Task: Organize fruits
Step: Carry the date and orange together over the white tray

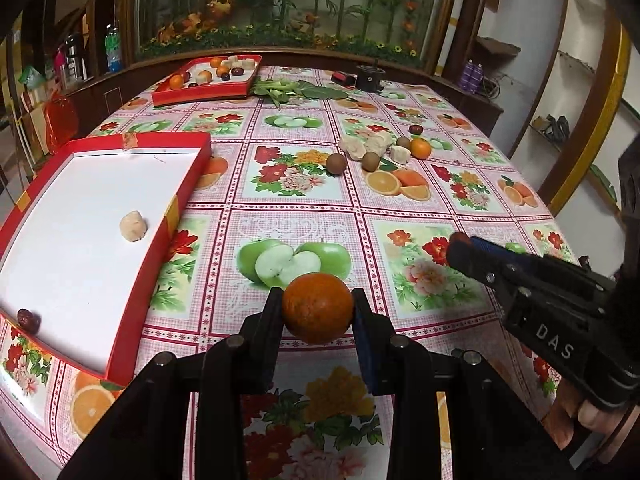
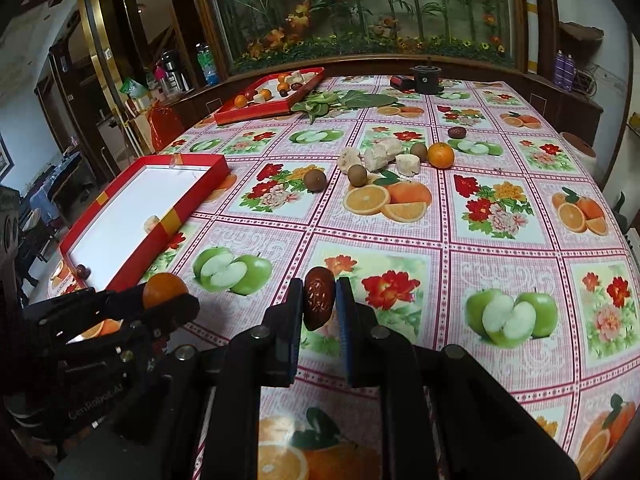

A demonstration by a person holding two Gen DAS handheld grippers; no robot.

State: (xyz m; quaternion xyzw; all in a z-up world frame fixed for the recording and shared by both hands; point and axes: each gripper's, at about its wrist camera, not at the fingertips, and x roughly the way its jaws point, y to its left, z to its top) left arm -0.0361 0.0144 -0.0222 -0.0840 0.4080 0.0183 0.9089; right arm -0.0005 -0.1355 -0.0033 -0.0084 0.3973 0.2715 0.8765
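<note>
My left gripper (image 1: 318, 306) is shut on an orange (image 1: 317, 307), held above the tablecloth to the right of the near red tray (image 1: 160, 232). That tray has a white floor and holds one pale lump (image 1: 133, 226) and one dark red date (image 1: 29, 319). My right gripper (image 2: 319, 300) is shut on a dark red date (image 2: 318, 298). In the right wrist view the left gripper (image 2: 168, 300) with its orange (image 2: 165, 289) sits at the lower left, next to the near red tray (image 2: 168, 224). In the left wrist view the right gripper (image 1: 460, 250) shows at the right.
Loose fruit lies mid-table: an orange (image 2: 441, 155), brown round fruits (image 2: 315, 179), pale lumps (image 2: 376, 158) and a dark fruit (image 2: 456, 132). A far red tray (image 2: 256, 114) holds several fruits. Green leaves (image 2: 340, 101) and a black object (image 2: 426, 79) lie near the back edge.
</note>
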